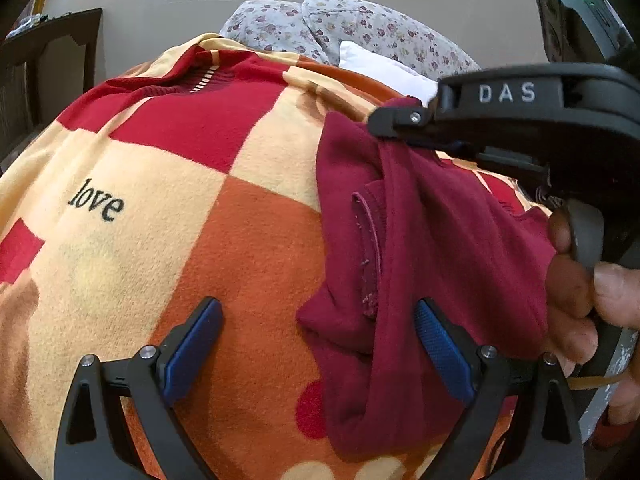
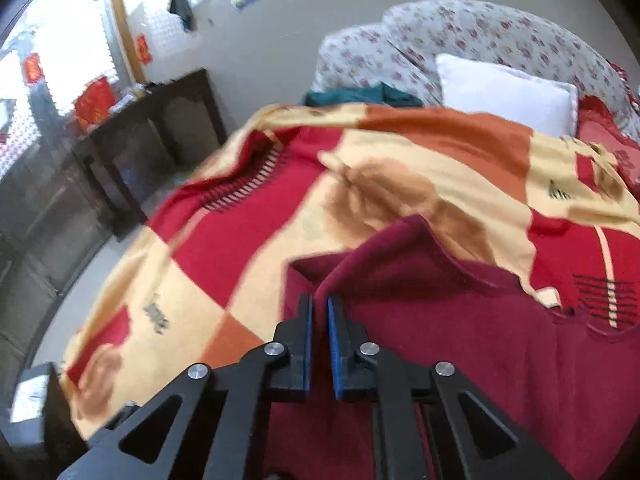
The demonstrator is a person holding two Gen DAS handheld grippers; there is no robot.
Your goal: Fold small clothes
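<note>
My left gripper (image 1: 318, 344) hangs over the bed with its jaws spread wide and nothing between them; the ribbed blue pads (image 1: 438, 350) sit on black angular linkage arms with small silver pivot bolts. The maroon garment (image 1: 404, 264) is the thing I work around: a soft, matte knit with a stitched seam strip running down its near fold, lying crumpled on the fleece blanket (image 1: 168, 184). My left jaws straddle its lower left corner, the right-hand pad over the cloth, the left-hand pad over bare blanket beside it.

My right gripper (image 2: 320, 322) is pinched on the maroon garment (image 2: 460, 332): the two flat blue pads stand nearly together with a ridge of the fabric rising from between them into a tented fold. In the left wrist view that same gripper (image 1: 394, 126), black plastic lettered "DAS", bites the garment's far upper edge, and the cloth drapes down from it in long pleats. My hand (image 1: 580, 292) wraps its grip at the garment's right.

The blanket is plush and fuzzy, in blocks of cream, red and orange, with the word "love" printed left of the garment. Beyond the garment, at the head of the bed, lie a smooth white pillow (image 2: 504, 92) and floral-print bedding (image 2: 480, 28). A dark wooden cabinet (image 2: 160, 120) stands far left of the garment.
</note>
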